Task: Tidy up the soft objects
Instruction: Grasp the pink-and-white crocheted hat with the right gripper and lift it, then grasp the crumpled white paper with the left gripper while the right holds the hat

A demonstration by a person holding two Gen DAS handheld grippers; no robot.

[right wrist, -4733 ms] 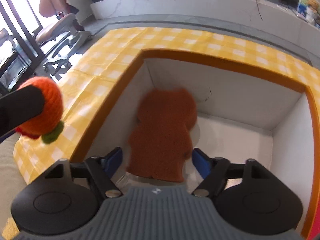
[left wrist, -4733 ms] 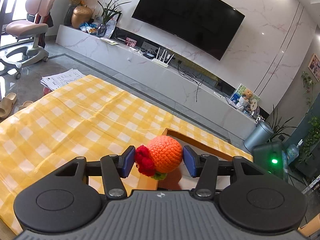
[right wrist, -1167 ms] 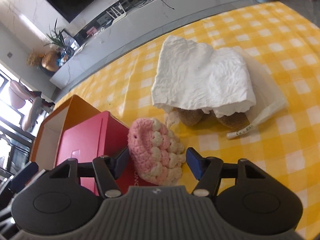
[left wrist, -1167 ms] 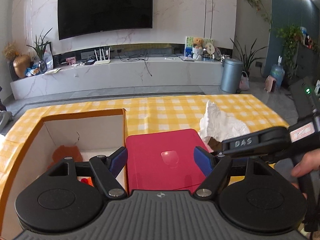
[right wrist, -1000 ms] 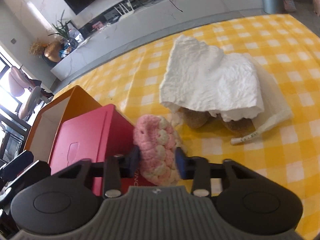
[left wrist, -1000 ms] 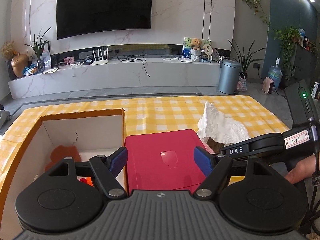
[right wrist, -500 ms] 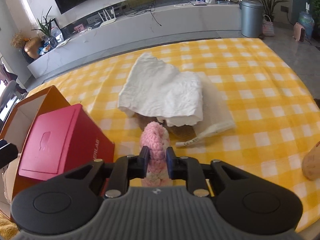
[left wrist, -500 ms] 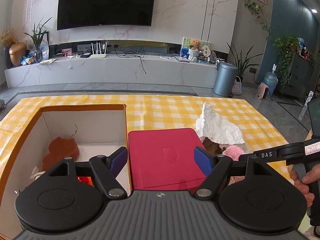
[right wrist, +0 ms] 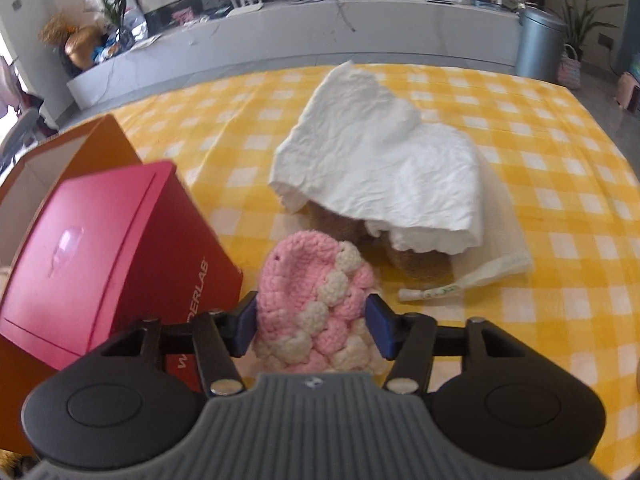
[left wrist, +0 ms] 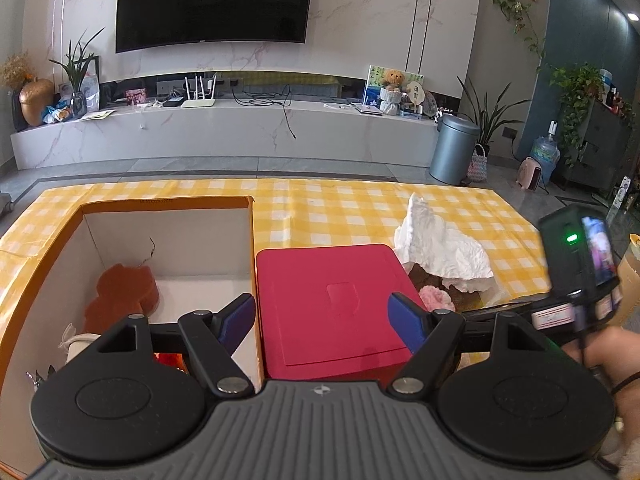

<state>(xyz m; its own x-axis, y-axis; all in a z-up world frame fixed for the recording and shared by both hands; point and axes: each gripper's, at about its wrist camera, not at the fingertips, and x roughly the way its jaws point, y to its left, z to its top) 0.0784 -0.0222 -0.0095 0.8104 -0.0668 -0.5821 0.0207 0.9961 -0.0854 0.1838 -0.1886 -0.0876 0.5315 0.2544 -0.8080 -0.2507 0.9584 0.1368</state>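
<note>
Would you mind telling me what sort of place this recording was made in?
Most likely a home living room. A large wall-mounted television hangs above a long marble media console with a router, and houseplants stand beside it. The work happens on a yellow checked tablecloth.

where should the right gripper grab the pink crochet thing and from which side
Across its rounded middle, coming down from above and the near side. The pink crochet piece lies on the yellow checked cloth between the red box and the white tissue, so only that approach looks clear. The right gripper already straddles it, its jaws opening, blue pads at its flanks.
</note>
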